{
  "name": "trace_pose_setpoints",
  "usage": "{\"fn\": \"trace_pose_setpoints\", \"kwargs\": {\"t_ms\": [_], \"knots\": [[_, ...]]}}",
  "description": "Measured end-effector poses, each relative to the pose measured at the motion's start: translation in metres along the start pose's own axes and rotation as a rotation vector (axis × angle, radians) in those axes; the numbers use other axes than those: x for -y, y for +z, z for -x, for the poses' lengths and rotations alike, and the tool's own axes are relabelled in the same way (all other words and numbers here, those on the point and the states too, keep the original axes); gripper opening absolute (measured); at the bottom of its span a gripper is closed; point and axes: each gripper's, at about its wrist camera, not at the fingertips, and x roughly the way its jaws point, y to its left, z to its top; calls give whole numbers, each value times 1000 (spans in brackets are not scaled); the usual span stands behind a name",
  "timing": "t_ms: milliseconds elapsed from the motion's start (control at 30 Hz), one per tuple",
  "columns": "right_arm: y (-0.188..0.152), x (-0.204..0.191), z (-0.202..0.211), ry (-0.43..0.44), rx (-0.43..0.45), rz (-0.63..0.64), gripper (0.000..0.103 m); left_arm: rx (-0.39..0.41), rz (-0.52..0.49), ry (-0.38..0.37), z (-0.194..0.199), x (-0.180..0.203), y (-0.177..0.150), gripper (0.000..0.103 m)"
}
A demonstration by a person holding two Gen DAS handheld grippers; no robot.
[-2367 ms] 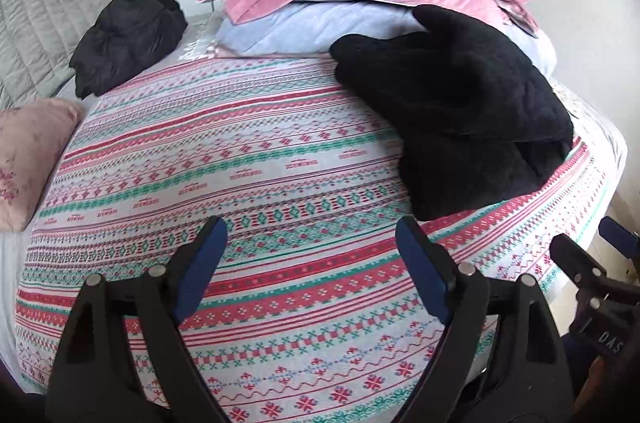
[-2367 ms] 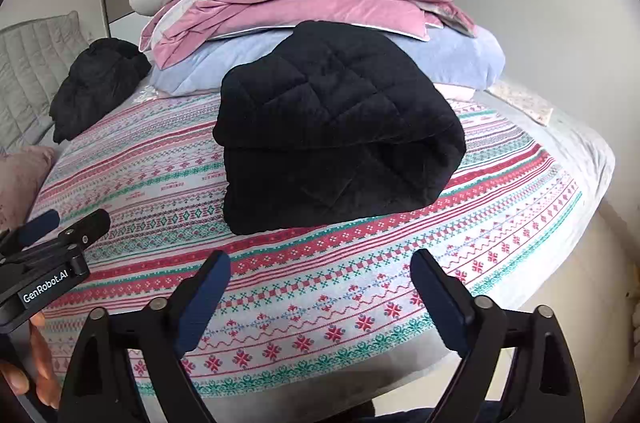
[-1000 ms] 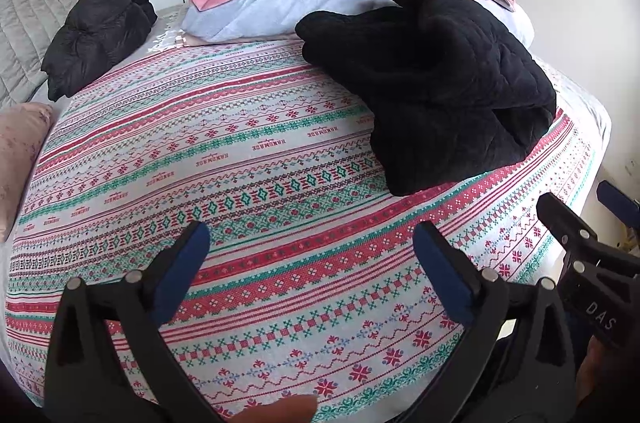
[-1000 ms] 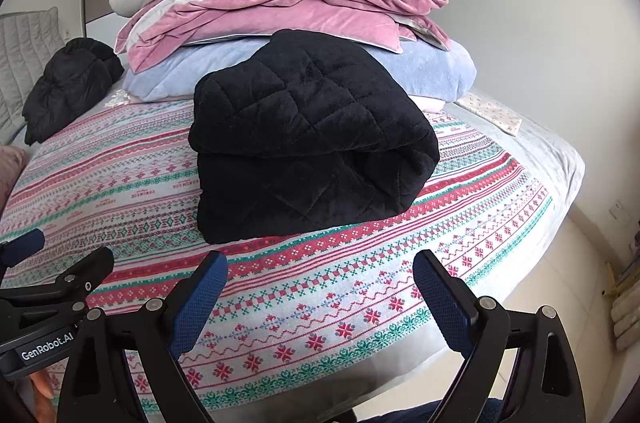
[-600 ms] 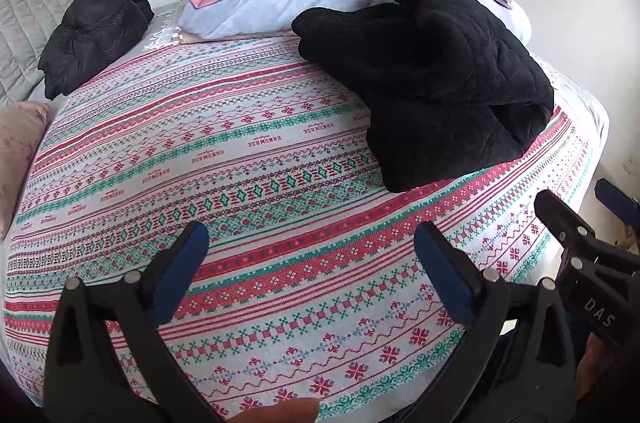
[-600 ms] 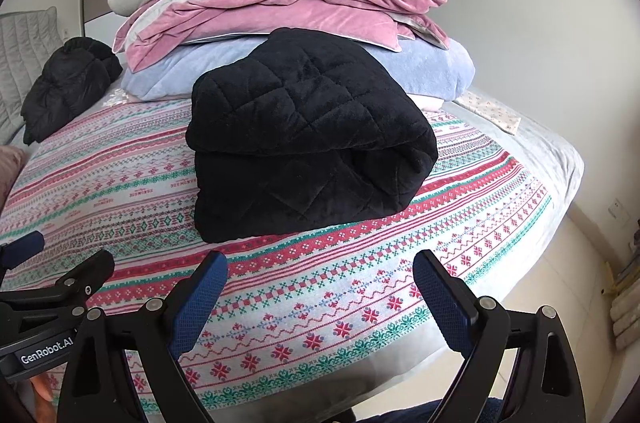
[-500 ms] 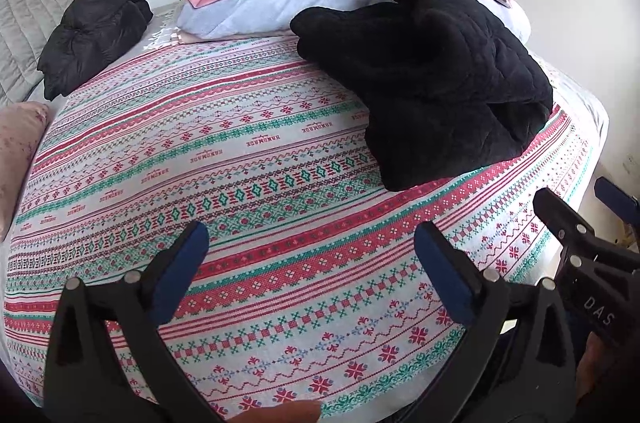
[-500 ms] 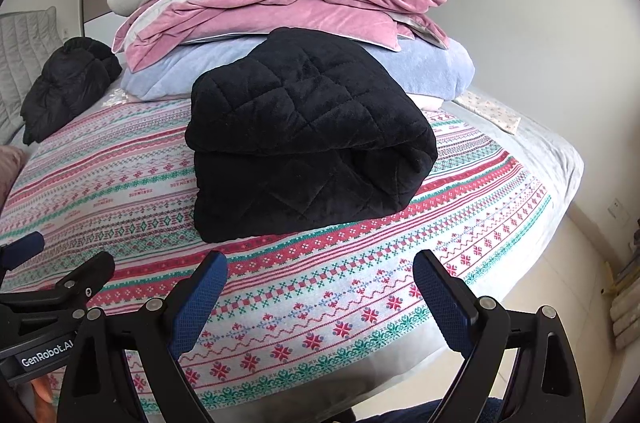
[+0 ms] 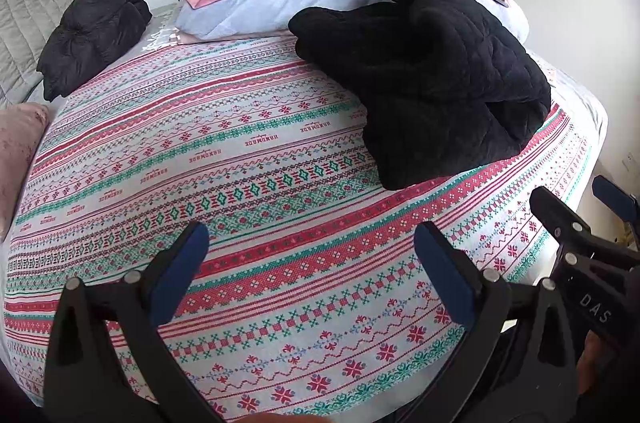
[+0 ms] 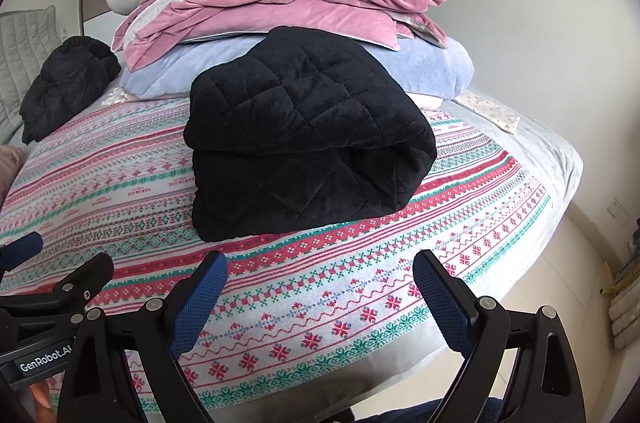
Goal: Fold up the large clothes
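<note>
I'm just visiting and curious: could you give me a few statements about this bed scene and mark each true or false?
1. The black quilted garment lies folded on the patterned bedspread. True.
2. The right gripper is clamped on that garment. False: it is open, short of it, holding nothing.
3. A pile of bedding sits behind the garment. True.
4. The left gripper holds a pink pillow. False: it is open and empty.
5. A second dark bundle lies near the headboard. True.
</note>
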Motion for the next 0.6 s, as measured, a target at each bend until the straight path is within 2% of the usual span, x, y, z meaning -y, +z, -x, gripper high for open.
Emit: {"fn": "trace_pose_setpoints", "kwargs": {"t_ms": [600], "knots": [[-1,2,-2,0,-1,0,95,-4,0,-15,0,2,-1,102]]}}
